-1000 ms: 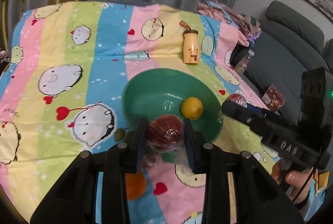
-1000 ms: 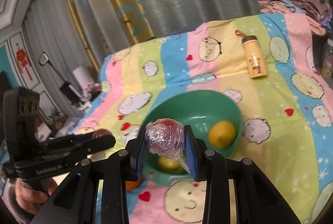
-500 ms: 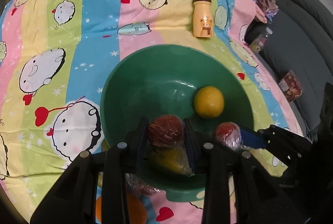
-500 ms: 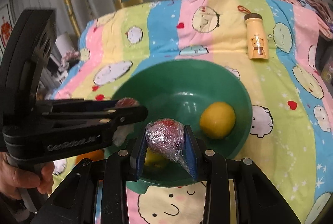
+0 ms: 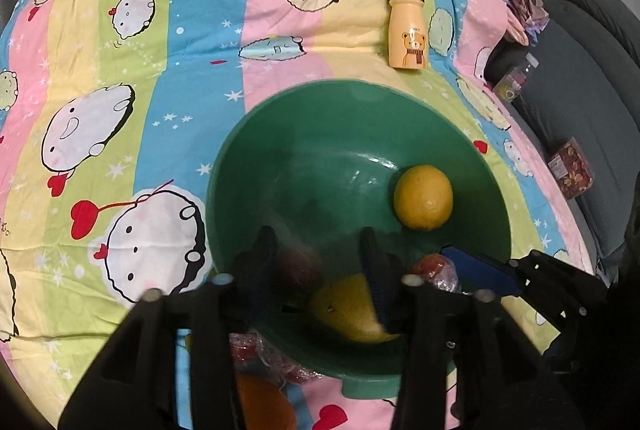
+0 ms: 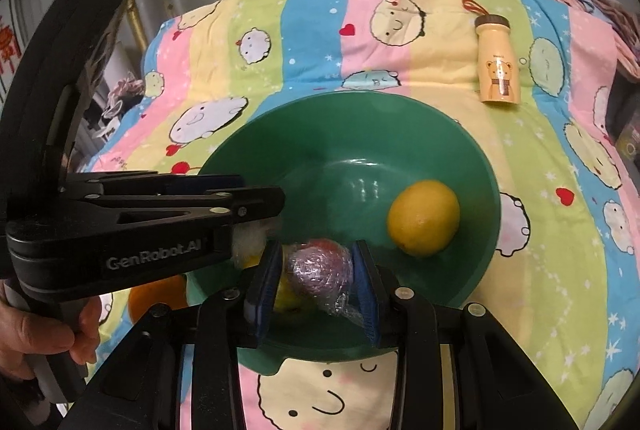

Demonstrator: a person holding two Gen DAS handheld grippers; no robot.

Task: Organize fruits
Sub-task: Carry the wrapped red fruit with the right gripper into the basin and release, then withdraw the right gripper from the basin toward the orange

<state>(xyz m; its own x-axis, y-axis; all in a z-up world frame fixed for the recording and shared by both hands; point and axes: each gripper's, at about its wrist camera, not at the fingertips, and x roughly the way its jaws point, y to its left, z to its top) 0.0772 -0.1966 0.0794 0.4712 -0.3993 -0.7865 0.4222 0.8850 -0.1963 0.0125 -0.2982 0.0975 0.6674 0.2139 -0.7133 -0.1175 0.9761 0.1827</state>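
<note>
A green bowl point(image 5: 460, 134) point(image 6: 440, 126) on the striped sheet holds a lemon point(image 5: 423, 197) point(image 6: 423, 217) and a second yellow fruit point(image 5: 348, 306). My left gripper point(image 5: 318, 254) hangs over the bowl's near side with its jaws opening. A blurred dark red fruit point(image 5: 296, 270) sits low between them, against the left finger and clear of the right one. My right gripper point(image 6: 317, 250) is also opening. The plastic-wrapped red fruit point(image 6: 320, 266) point(image 5: 434, 268) is still between its pads, with a thin gap on the left.
A yellow bear bottle point(image 5: 408, 30) point(image 6: 498, 62) stands beyond the bowl. An orange point(image 5: 260, 402) point(image 6: 156, 294) and another wrapped red fruit point(image 5: 256, 346) lie on the sheet by the bowl's near left. A grey sofa point(image 5: 580, 110) borders the right. A hand point(image 6: 40, 330) holds the left gripper.
Both grippers came down and forward over the bowl. The left jaws have spread and the dark red fruit has slipped lower between them. The right jaws have widened slightly.
</note>
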